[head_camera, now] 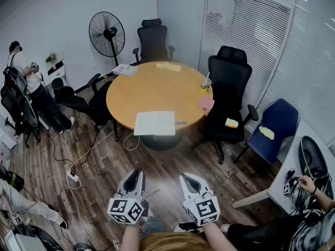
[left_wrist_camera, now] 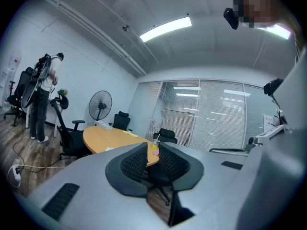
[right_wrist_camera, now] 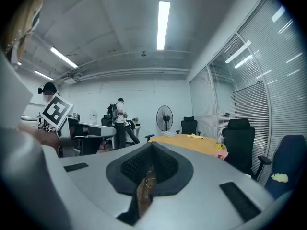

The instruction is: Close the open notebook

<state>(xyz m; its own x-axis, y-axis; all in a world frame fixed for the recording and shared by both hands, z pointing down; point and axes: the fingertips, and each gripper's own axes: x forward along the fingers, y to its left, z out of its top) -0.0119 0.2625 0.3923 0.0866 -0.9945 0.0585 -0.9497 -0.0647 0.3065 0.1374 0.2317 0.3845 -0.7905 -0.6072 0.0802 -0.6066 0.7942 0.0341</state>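
A round wooden table [head_camera: 157, 90] fills the middle of the room. Black office chairs stand around it, and a blue chair [head_camera: 277, 120] stands off to the right. The black chair [head_camera: 229, 80] at the table's right side has a small yellow thing [head_camera: 231, 123] lying on its seat, and the blue chair's seat holds another yellow thing [head_camera: 266, 133]. A standing fan [head_camera: 107, 34] is by the far wall, and a person [head_camera: 29, 85] stands at the left. The notebook [head_camera: 155, 123] lies open and flat on the near edge of the table, its pale pages facing up. It is well apart from both grippers, which are held low over the wooden floor in front of the person. The left gripper [head_camera: 134, 178] points level toward the table. Its fingers [left_wrist_camera: 134, 163] stand a narrow slit apart with nothing between them; only the distant table edge shows through the gap. The right gripper [head_camera: 189, 182] is beside it, its fingers [right_wrist_camera: 139, 164] meeting at the tips and holding nothing. Near the table's right edge stands a clear cup [head_camera: 206, 82] with a straw; what is in it cannot be made out. A pink thing [head_camera: 206, 103] lies just in front of the cup.
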